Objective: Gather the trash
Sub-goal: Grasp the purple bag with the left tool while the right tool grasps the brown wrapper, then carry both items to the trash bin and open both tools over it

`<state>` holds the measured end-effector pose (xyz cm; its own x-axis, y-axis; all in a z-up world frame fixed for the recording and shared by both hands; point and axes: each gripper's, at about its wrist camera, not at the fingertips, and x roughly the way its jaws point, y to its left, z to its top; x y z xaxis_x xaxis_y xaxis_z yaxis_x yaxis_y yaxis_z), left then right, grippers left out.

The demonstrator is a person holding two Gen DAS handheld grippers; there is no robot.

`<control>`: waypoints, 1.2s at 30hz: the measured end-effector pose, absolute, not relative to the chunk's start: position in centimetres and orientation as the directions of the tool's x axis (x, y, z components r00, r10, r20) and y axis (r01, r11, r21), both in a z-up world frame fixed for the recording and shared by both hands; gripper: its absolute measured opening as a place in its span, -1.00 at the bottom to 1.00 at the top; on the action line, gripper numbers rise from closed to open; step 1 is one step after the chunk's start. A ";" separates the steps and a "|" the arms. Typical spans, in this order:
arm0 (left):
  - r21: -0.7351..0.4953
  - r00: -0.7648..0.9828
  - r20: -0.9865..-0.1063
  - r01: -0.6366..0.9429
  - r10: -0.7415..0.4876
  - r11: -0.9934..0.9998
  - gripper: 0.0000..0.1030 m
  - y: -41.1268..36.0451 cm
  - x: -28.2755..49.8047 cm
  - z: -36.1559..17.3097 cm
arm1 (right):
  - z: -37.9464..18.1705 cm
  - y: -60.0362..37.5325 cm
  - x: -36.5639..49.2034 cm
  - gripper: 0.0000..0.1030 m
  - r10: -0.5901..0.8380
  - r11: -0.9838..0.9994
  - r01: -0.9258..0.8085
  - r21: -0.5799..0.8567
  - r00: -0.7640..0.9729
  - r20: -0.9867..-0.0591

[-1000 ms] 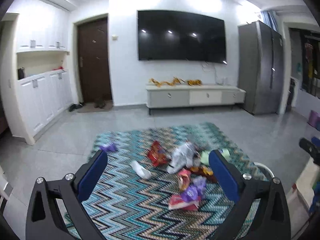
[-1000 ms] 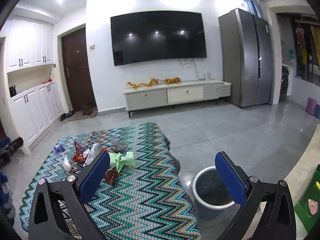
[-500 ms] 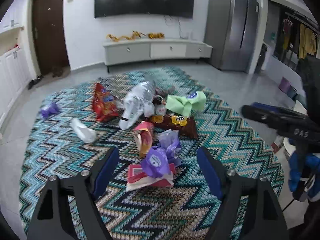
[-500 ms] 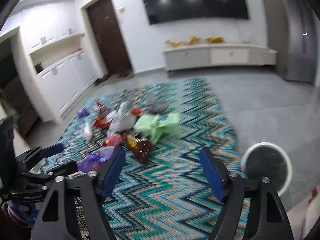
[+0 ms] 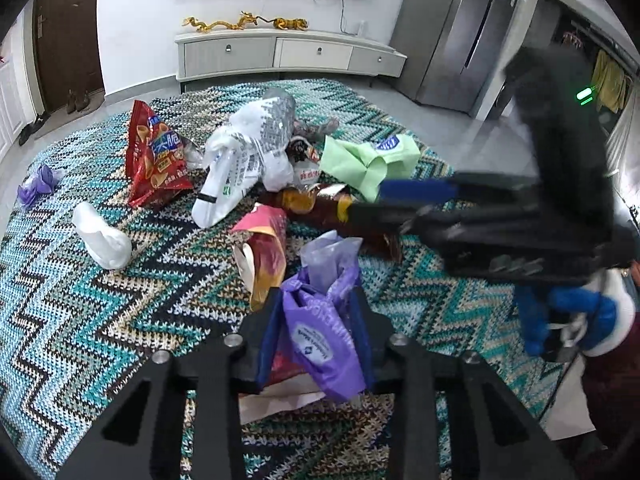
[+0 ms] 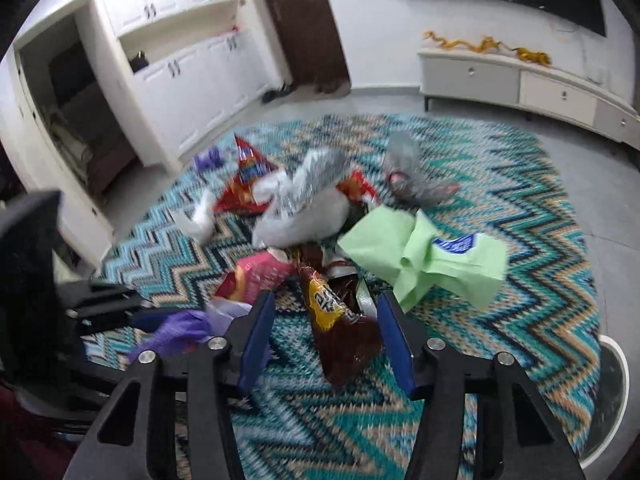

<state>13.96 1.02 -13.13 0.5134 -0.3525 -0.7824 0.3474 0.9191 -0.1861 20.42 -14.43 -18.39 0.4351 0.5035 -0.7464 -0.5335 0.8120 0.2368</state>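
1. Zigzag-patterned rug [image 5: 120, 320] on a grey tiled floor, with trash heaped at its middle; hence both tools angled down at the heap's near edge.
2. Left tool [image 5: 316, 296]: closing, blue pads pressing both sides of a purple wipes packet [image 5: 320, 344]. Taken by its middle, probably because it stands up from the rug at the very front, clear of the tangle behind.
3. Right tool [image 6: 326, 300]: closing too, pads astride a brown snack wrapper [image 6: 340, 332] but not touching it. Wrapper lying flat on the rug, lengthways between the pads, so offering its narrow width to the pinch.
4. Left alone for now, farther back and overlapping one another: red chip bag [image 5: 156, 160], white plastic bag [image 5: 240, 160], green packet [image 5: 368, 160].
5. Round white rim [image 6: 621, 360] on the tiles just off the rug, at the right edge of the right wrist view: probably the bin, handy for the drop.
6. Soft, crumpled film in both picks; likely to fold or slip unless pinched firmly before lifting.
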 end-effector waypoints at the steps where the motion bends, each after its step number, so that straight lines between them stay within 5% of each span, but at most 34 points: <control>1: -0.188 0.519 -0.778 0.345 -0.354 0.919 -0.44 1.2 13.9 -12.9 | -18.9 -14.2 20.7 -0.11 0.494 0.813 -0.535 0.230 0.423 -0.759; 5: -0.232 0.535 -0.755 0.324 -0.379 0.917 -0.50 2.2 13.5 -11.9 | -19.6 -14.4 20.8 -0.43 0.492 0.808 -0.544 0.228 0.410 -0.768; 13: -0.242 0.607 -0.705 0.281 -0.368 0.929 -0.51 4.4 11.3 -8.2 | -16.4 -16.1 17.2 -0.59 0.571 0.783 -0.552 0.288 0.453 -0.685; 14: -0.238 0.615 -0.700 0.278 -0.363 0.931 -0.51 4.5 10.9 -7.7 | -16.0 -16.0 16.7 -0.73 0.576 0.781 -0.553 0.291 0.460 -0.675; 25: -0.177 0.647 -0.664 0.349 -0.373 0.920 -0.51 -0.8 9.7 -4.5 | -10.4 -22.3 9.9 -0.76 0.561 0.821 -0.497 0.281 0.609 -0.560; 36: -0.240 0.482 -0.692 0.548 -0.537 0.801 -0.51 -18.8 17.2 -4.8 | -12.4 -41.5 11.7 -0.76 0.214 0.956 -0.024 0.294 0.742 -0.636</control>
